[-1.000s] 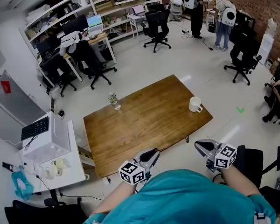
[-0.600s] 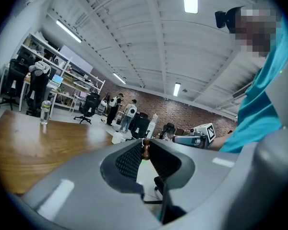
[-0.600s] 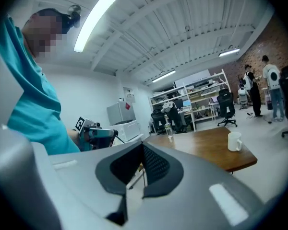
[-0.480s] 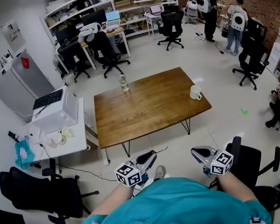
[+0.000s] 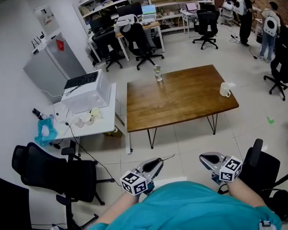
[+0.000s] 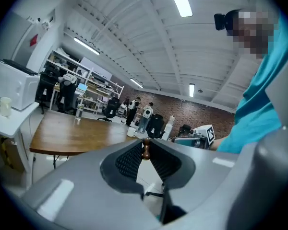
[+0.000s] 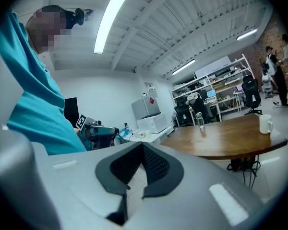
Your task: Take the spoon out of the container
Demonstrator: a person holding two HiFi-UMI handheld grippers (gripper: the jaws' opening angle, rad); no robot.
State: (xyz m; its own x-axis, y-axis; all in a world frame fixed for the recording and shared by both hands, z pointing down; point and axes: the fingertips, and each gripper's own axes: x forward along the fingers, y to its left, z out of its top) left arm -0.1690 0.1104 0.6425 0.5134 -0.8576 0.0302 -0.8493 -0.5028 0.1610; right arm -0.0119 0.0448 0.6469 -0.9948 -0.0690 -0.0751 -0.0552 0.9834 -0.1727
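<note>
Left gripper [image 6: 145, 143] pinched a slim brown wooden piece [image 6: 145, 151] at its jaw tips. Right gripper [image 7: 142, 145] was closed, empty. Both were near the body, table [image 5: 182, 97] farther off.

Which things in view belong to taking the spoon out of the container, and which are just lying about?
Part of the job:
- left gripper, shut on a slim brown wooden handle, probably the spoon
- white mug on the brown wooden table, probably the container

Just lying about:
- clear plastic bottle
- white boxy appliance
- black office chair
</note>
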